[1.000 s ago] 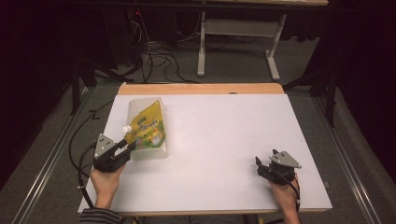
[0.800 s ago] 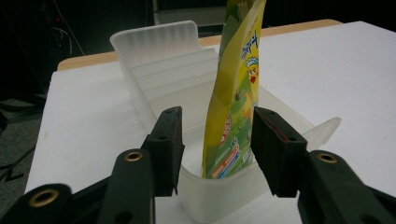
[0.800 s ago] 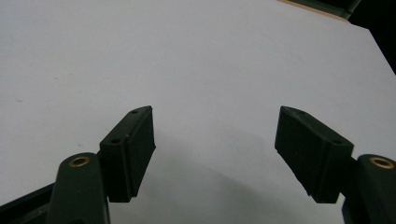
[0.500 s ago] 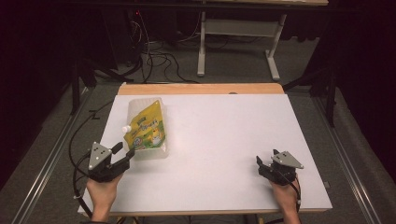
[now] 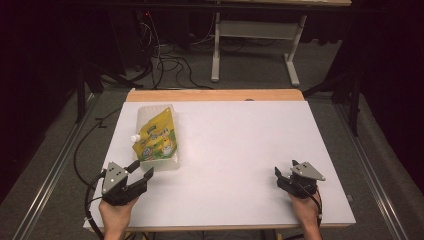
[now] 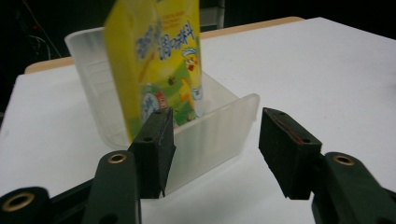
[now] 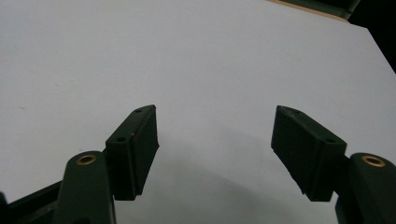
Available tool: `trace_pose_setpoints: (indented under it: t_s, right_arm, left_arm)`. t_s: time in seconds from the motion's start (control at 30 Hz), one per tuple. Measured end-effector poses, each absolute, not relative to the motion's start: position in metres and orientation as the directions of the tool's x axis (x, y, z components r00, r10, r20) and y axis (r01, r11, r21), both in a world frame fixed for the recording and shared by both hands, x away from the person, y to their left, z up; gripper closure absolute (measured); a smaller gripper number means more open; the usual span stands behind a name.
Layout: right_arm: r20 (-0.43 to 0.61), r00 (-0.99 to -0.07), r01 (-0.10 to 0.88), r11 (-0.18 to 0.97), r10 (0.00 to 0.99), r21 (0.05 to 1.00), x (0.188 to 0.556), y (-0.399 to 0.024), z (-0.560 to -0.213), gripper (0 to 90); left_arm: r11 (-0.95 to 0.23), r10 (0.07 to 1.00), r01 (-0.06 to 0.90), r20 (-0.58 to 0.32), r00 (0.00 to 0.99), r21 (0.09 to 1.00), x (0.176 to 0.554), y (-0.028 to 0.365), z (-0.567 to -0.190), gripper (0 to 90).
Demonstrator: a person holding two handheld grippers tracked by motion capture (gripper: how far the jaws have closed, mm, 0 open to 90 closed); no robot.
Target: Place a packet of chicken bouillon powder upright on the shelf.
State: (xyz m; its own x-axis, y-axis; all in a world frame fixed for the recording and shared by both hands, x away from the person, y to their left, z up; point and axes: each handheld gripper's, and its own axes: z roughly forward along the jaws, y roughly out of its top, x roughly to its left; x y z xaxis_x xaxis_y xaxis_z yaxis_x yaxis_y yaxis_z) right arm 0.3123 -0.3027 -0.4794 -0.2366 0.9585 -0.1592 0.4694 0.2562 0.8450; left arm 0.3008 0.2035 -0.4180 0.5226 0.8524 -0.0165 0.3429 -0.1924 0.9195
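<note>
Jaws of the left gripper [image 5: 139,173] stand spread wide, with nothing between them. This gripper is held in the person's left hand [image 5: 116,218] near the front left corner of the white table [image 5: 235,150]. In the left gripper view the two black pads [image 6: 156,144] point at the near wall of a clear plastic container [image 6: 219,128], and this wall lies just ahead of the tips, apart from them. One pad overlaps the wall in the picture, but I cannot tell if it touches.

Inside the container stands a yellow pouch [image 6: 159,60] with blue letters and a cartoon picture on it. In the high view the pouch [image 5: 156,137] leans along the container [image 5: 170,162] and has a small white cap [image 5: 134,138] at its left side. The container sits in the left half of the table, between the left gripper and the far wooden edge [image 5: 215,95].

The right gripper [image 5: 284,176] is well apart from all this, near the front right corner, held in the right hand [image 5: 305,212]. Its jaws are also spread and hold nothing; in the right gripper view the pads [image 7: 135,149] stand over bare white table surface [image 7: 187,56]. A grey three-cornered plate [image 5: 307,171] sits on top of it.

Beyond the table there is dark floor with cables [image 5: 165,62] and the white legs of another table [image 5: 295,65].
</note>
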Motion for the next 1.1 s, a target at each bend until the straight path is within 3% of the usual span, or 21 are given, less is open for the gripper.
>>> trace_pose_setpoints:
  t_s: [1.1]
  right_arm:
    - [-0.150, -0.236, 0.471, 0.249, 0.960, 0.846, 0.312, -0.303, -0.479, 32.4]
  left_arm:
    - [-0.250, 0.747, 0.362, -0.059, 0.662, 0.898, 0.315, 0.138, -0.438, 43.2]
